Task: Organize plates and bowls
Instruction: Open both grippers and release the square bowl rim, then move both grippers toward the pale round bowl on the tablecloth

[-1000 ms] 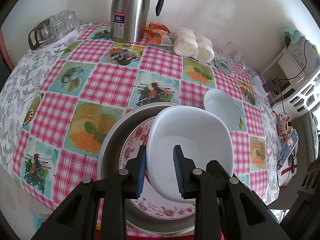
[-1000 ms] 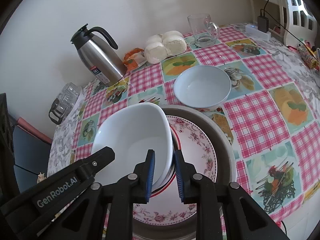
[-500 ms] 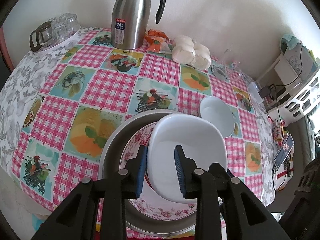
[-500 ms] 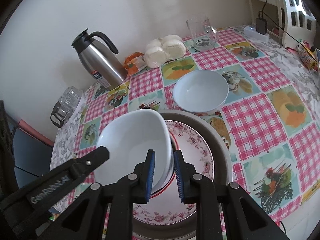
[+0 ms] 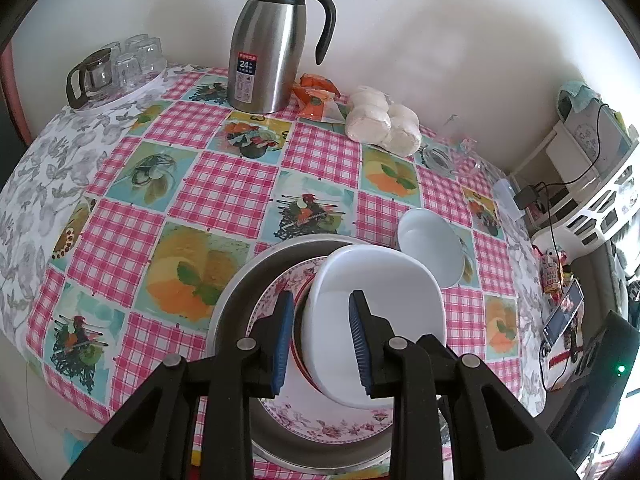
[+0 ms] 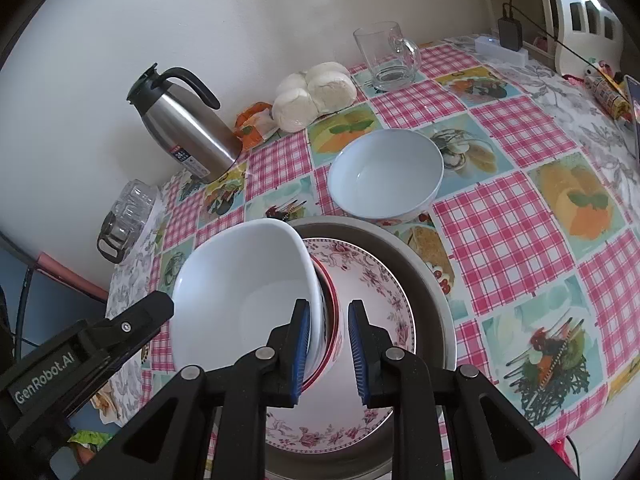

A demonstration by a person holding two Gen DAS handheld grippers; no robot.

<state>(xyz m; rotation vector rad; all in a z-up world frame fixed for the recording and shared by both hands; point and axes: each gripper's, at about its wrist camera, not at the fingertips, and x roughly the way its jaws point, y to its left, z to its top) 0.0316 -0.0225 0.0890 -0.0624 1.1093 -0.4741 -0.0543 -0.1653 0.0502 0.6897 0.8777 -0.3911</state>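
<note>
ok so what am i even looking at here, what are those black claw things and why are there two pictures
The black claws are two hand-held grippers, one in each of a person's hands; no robot arm is involved. Each carries a fisheye camera looking along its blue-padded fingers, so one picture is from the left gripper and one from the right gripper.

Both grip opposite sides of a white square bowl, nested with a red-rimmed bowl, above a floral plate in a metal pan.

On the checked tablecloth also sit a round white bowl, a steel jug, wrapped buns, a glass mug and some glasses.
</note>
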